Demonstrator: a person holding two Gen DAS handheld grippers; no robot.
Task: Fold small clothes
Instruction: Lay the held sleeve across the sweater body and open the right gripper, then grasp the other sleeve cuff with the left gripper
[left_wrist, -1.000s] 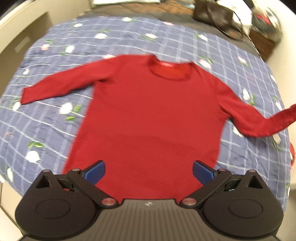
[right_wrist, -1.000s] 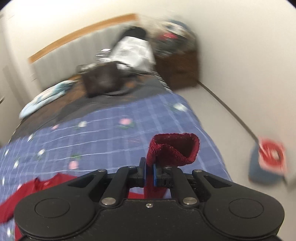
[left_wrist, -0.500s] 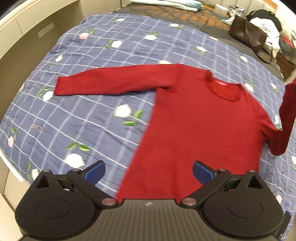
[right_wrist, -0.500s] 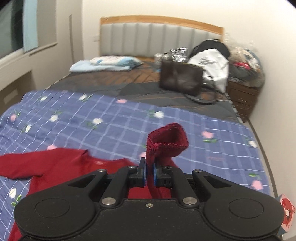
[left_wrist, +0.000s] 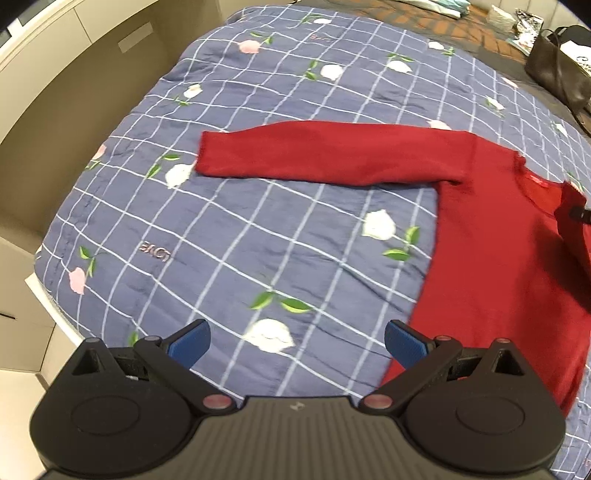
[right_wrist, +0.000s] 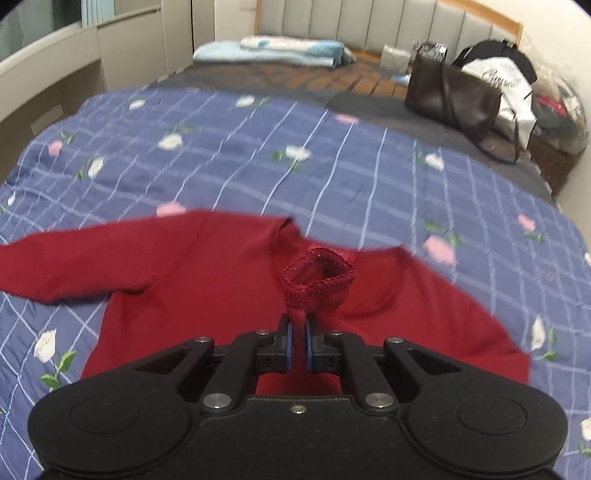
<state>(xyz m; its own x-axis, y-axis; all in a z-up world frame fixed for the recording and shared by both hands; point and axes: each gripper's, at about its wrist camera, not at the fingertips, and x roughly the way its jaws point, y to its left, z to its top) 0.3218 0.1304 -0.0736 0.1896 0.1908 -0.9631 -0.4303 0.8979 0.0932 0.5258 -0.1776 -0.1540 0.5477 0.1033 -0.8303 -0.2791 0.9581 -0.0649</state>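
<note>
A: How many garments are out?

B: One, a red long-sleeved sweater (left_wrist: 498, 258), lying flat on the blue checked floral quilt (left_wrist: 258, 240) that covers the near half of the bed.

A: And both sleeves?

B: Two sleeves, placed differently. The left sleeve (left_wrist: 317, 155) lies stretched straight out across the quilt, its cuff end beside a white flower print. The right sleeve cuff (right_wrist: 317, 280) is lifted off the quilt and held above the chest of the sweater, just below the neckline.

A: Held by what?

B: The right gripper (right_wrist: 298, 347). Its two blue pads are pinched together on the cuff, and the cuff's open mouth stands above them.

A: The other gripper?

B: The left gripper (left_wrist: 295, 345) has its two blue-padded fingers spread wide with nothing between them. It hovers over bare quilt, just beside the sweater's lower left edge.

A: Anything else on the bed?

B: One dark brown leather handbag (right_wrist: 450, 98) at the far side, a white bag with black handles (right_wrist: 506, 88) behind it, and folded pale blue bedding (right_wrist: 273, 50) by the padded headboard (right_wrist: 369, 26).
</note>
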